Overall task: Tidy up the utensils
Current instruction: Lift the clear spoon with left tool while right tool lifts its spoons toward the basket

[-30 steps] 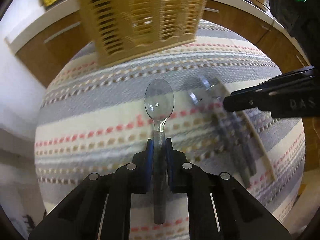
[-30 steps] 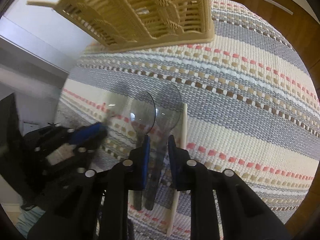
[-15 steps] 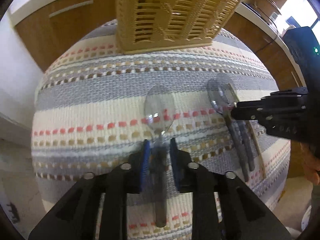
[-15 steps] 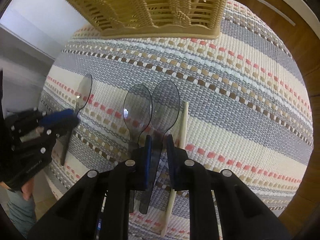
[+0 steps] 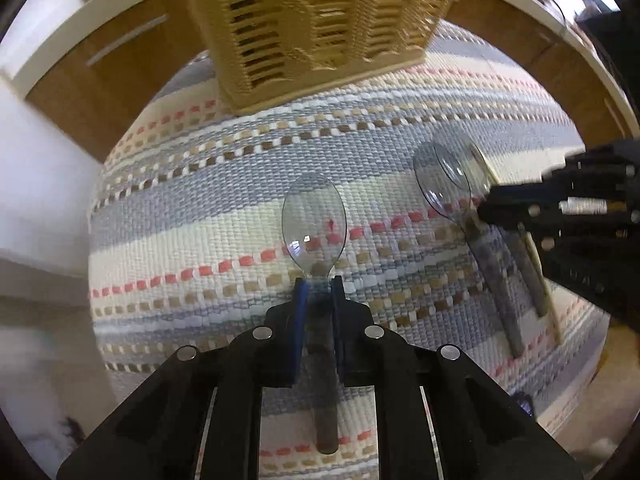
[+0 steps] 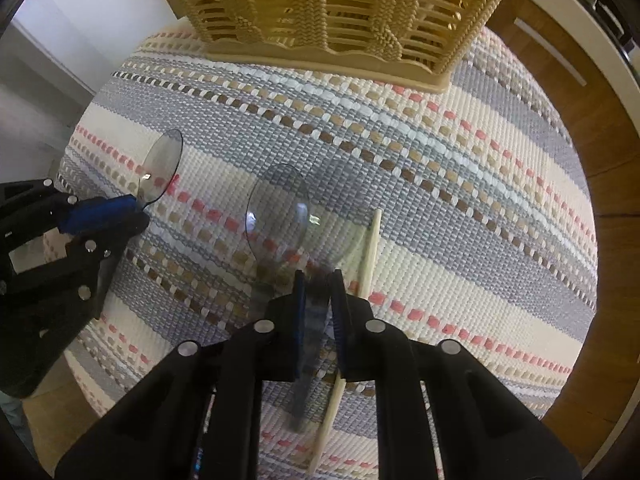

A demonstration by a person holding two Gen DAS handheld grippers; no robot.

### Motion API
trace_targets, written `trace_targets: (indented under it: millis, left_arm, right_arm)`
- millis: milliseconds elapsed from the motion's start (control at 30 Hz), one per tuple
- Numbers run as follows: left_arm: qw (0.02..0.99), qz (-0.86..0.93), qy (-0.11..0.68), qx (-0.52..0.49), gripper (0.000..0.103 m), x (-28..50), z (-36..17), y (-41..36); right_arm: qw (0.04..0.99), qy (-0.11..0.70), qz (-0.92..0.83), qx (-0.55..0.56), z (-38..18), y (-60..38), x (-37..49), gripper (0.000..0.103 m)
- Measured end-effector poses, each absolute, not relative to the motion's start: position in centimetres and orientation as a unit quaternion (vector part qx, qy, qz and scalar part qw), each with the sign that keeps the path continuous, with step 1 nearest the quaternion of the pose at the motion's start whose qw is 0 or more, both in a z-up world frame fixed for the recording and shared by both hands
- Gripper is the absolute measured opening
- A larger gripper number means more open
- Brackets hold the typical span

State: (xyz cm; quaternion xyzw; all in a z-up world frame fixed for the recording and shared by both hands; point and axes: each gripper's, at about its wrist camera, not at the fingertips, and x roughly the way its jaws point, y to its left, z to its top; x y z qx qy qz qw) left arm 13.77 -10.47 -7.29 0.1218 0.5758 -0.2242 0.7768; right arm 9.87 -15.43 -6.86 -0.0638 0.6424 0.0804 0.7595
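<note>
Left tongs [image 5: 319, 294] were clenched on the neck of a clear smoky plastic spoon [image 5: 314, 224], apparently raised just off the striped woven mat [image 5: 224, 216] on the counter. Centre, at the far edge of the mat: the tan woven-plastic utensil basket [image 6: 340, 12], its contents not visible. Right tongs [image 6: 318, 286] gripped a second clear spoon [image 6: 336, 216], its bowl blurred; a third clear spoon [image 6: 276, 208] and a pale wooden chopstick [image 6: 370, 250] lay alongside. Judgement: early stage; no utensil seen delivered, four remaining.

A striped woven mat [image 5: 224, 216] carries a wicker basket [image 5: 320, 20], 3 clear spoons and 1 wooden stick [image 6: 370, 252].
</note>
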Motion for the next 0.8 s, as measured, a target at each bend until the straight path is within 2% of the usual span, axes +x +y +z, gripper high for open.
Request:
trace_targets:
  millis: [167,367,600,800]
  left_arm:
    - [0.808,-0.235,0.537,0.062,0.01,12.5,-4.8,-7.9]
    - [0.859,-0.284,0.427,0.002,0.01,10.3,1.9,-5.5]
    - [0.904,-0.308,0.283,-0.084,0.01,10.3,10.1,-3.7]
    - [0.927,-0.293,0.192,-0.131,0.01,12.5,14.8,-4.1]
  right_arm:
    - [0.77,0.629,0.107,0.011,-5.6,-17.4,8.2,0.01]
    - [0.807,0.564,0.158,0.076,-0.3,-19.1,6.0,0.01]
    - [0.911,0.364,0.187,0.062,10.9,-20.0,3.8,0.01]
    - [0.959,0.215,0.173,0.055,16.0,-23.5,5.0,0.01]
